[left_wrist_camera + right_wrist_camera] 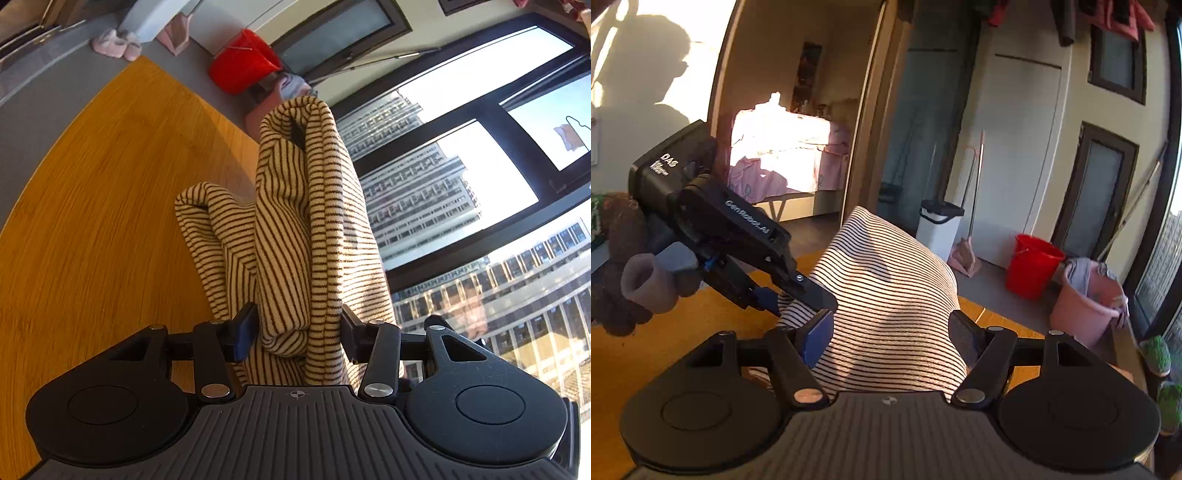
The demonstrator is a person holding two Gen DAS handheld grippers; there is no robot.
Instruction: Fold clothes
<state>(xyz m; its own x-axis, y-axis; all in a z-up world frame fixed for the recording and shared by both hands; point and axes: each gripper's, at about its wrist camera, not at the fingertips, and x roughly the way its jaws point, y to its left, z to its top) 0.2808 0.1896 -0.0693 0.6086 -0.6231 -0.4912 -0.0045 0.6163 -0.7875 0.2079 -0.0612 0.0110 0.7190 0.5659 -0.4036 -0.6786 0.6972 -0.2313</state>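
Observation:
A cream garment with thin dark stripes (295,221) is bunched into long folds over the wooden table (92,221). My left gripper (299,332) is shut on a thick fold of it, one pad pressing each side. In the right wrist view the same garment (886,277) rises as a rounded hump. The left gripper (805,299) comes in from the left and pinches its near-left edge. My right gripper (890,339) stands wide open, a finger either side of the hump. The cloth runs on behind the left finger (816,339) and is not squeezed.
A hand in a dark sleeve (624,266) holds the left gripper's handle. On the floor past the table stand a red bucket (1032,266), a pink basin of laundry (1082,299) and a white bin (940,225). Large windows (461,184) are on the right, with potted plants (1156,354) on the sill.

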